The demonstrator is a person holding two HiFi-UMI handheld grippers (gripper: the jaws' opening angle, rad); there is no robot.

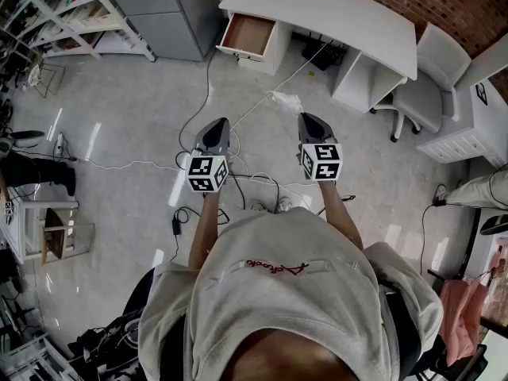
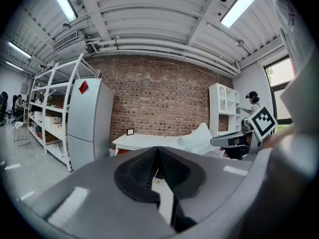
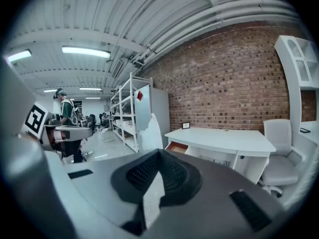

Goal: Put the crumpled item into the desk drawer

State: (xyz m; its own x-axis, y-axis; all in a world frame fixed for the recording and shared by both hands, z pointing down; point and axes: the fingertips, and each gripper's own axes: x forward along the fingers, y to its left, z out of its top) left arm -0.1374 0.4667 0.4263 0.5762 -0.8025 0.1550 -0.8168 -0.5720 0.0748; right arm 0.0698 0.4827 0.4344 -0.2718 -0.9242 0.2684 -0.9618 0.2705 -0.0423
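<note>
A white crumpled item (image 1: pixel 286 99) sticks out from the tip of my right gripper (image 1: pixel 308 119), which is shut on it. In the right gripper view the item (image 3: pixel 149 131) rises just past the closed jaws. The left gripper view shows it (image 2: pixel 199 139) off to the right. My left gripper (image 1: pixel 218 125) is level with the right one, jaws shut and empty. Ahead stands the white desk (image 1: pixel 341 10), its wooden drawer (image 1: pixel 248 35) pulled open at the left end. That drawer (image 3: pixel 177 147) also shows in the right gripper view.
Cables (image 1: pixel 238 117) run across the grey floor between me and the desk. A grey office chair (image 1: pixel 425 94) stands right of the desk. A grey cabinet (image 1: pixel 171 14) and white shelving (image 1: pixel 63 14) are to its left. A brick wall (image 3: pixel 224 83) is behind.
</note>
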